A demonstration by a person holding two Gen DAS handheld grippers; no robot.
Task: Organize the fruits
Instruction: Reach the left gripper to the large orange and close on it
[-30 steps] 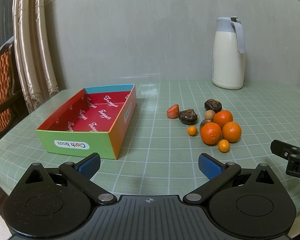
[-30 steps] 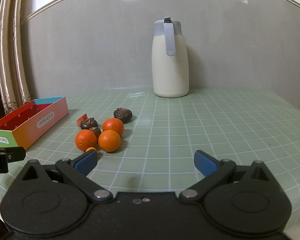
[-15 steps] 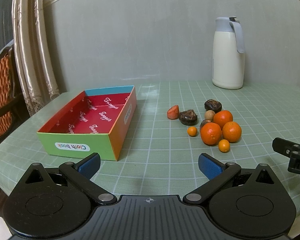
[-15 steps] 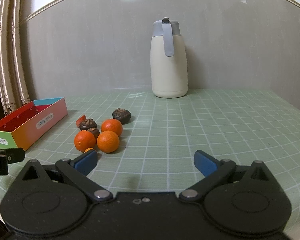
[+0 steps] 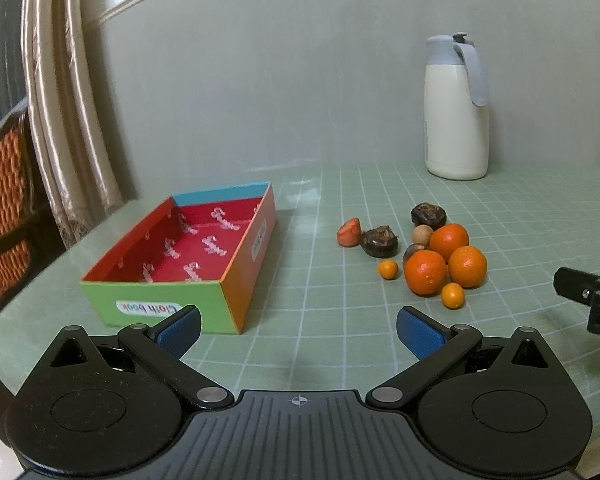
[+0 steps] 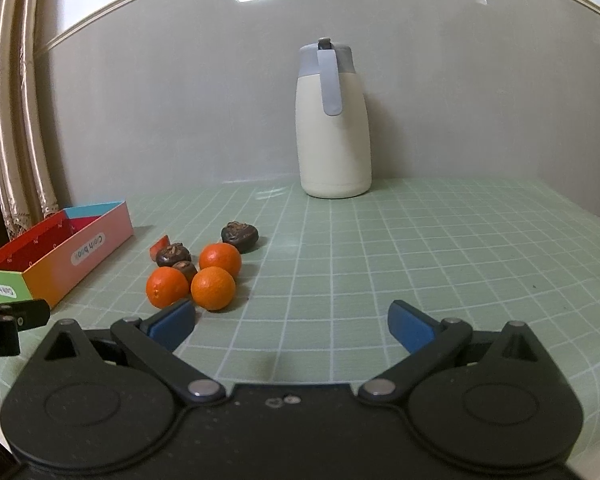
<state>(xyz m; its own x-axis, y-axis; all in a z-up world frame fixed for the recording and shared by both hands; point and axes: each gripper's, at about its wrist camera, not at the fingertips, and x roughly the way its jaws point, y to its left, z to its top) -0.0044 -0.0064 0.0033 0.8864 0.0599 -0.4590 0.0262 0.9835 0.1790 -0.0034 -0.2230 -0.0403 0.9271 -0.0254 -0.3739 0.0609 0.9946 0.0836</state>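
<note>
Jaws on both grippers spread wide, nothing held.

Left wrist view: left gripper (image 5: 298, 330) hovers low over the green grid tablecloth (image 5: 300, 344). Cloth book box (image 5: 188, 264) sits ahead-left, open top, nothing in it. Fruit pile ahead-right, well apart from the box: three oranges (image 5: 425, 272) touching each other, two kumquats (image 5: 452, 295) just beside them, dark water chestnuts (image 5: 379, 242), a small tan round fruit (image 5: 422, 234) (longan, probably) and a red piece (image 5: 349, 232) on the box side. Thermos jug (image 5: 456, 108) stands at the back.

Right wrist view: right gripper (image 6: 290, 326) is nearer the pile; its left fingertip (image 6: 171, 322) sits just in front of the nearest orange (image 6: 213, 288).

Judgement: step in hand is the first pick. Take an outer orange, centre it between the pads and close gently, since round fruit rolls and nudging the cluster scatters the kumquats.
</note>
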